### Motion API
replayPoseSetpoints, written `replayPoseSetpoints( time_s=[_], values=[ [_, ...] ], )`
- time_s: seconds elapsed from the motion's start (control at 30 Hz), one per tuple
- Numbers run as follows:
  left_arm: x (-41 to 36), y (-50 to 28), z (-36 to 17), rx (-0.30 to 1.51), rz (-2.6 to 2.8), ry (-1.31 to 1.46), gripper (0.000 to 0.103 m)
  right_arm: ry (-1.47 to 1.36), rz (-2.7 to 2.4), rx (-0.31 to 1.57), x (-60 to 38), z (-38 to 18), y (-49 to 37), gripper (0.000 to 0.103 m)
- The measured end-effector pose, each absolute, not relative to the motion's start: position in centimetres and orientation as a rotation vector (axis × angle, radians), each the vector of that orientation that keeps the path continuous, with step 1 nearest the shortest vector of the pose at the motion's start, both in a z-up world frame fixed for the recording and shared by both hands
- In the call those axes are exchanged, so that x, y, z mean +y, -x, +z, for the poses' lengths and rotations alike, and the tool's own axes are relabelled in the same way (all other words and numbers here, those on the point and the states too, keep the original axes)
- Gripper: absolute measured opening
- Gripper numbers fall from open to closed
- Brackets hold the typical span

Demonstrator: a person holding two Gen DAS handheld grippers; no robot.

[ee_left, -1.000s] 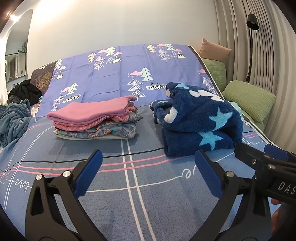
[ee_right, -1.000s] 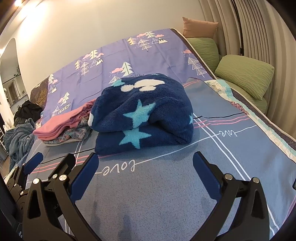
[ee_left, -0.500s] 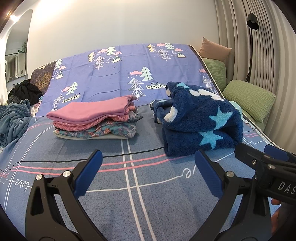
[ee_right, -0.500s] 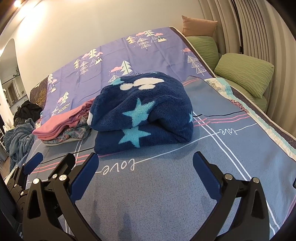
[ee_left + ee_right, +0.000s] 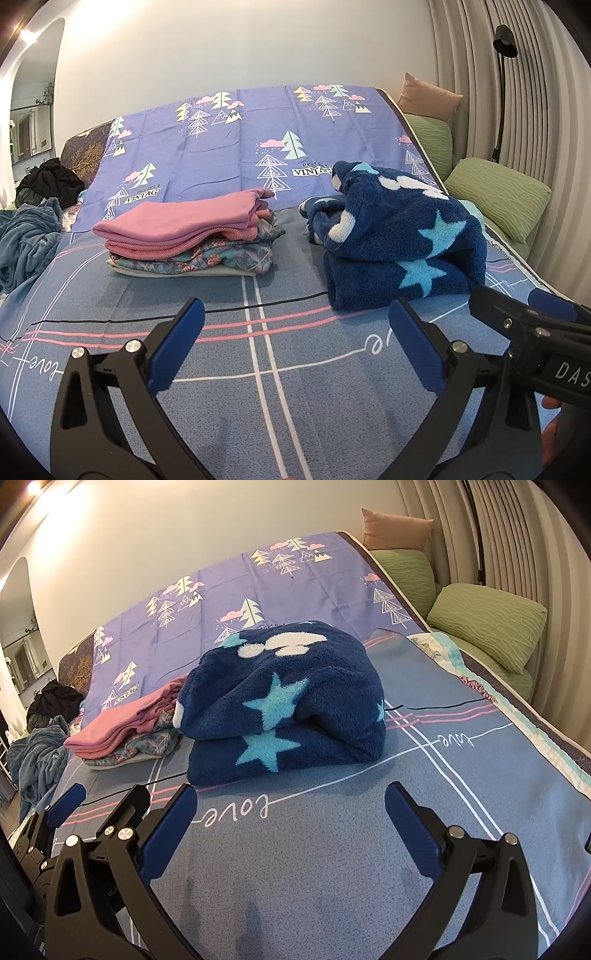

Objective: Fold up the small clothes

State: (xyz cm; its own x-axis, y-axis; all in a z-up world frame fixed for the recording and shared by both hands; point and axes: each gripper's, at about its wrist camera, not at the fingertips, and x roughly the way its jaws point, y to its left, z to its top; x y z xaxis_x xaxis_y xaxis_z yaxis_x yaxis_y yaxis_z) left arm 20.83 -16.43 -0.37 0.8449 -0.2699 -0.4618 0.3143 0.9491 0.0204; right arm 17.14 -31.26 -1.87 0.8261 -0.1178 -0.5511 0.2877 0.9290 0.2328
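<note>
Resting on a bed (image 5: 295, 387) are two lots of folded clothes, side by side but apart. At left centre of the left view sits a neat stack (image 5: 188, 236): a pink piece on top, a pink textured one under it, then floral pieces and a pale one at the bottom. At right centre of that view lies a thick navy fleece (image 5: 399, 247) with light blue stars and white patches, doubled over into a bulky bundle; the right view shows it in the middle of the frame (image 5: 284, 705), with the stack just behind its left edge. The fold looks loose and puffy, so it may count as done or may want tidying. The left gripper (image 5: 295, 347) hangs low in the foreground with its blue pads spread wide and nothing between them. The right gripper (image 5: 291, 830) is likewise wide apart and empty, just short of the fleece. At the far left edge a rumpled teal heap (image 5: 26, 236) and a dark heap (image 5: 51, 181) lie unfolded; whether they belong to the job cannot be told. Judging by this, most of the folding seems finished, with the fleece perhaps still to be moved onto or beside the stack. Green pillows (image 5: 502, 195) sit at the right.
</note>
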Motion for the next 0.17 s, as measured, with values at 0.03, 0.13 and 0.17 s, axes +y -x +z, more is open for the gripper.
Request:
replayPoseSetpoints(
  time_s=[0.03,0.13,0.17],
  values=[
    [-16.39,-20.83,-0.4,0.474,-0.308,-0.096,0.101,-0.315,-0.219,0.559,-31.28,-1.84,-17.17,0.102],
    [-16.25,-20.92,-0.59,0.476,-0.309,-0.096,0.101,-0.316,-0.219,0.56,-31.28,-1.94,-17.16,0.102],
    [-16.19,-20.91,-0.63,0.476,-0.31,-0.096,0.101,-0.316,-0.219,0.56,-31.29,-1.93,-17.16,0.102]
  ],
)
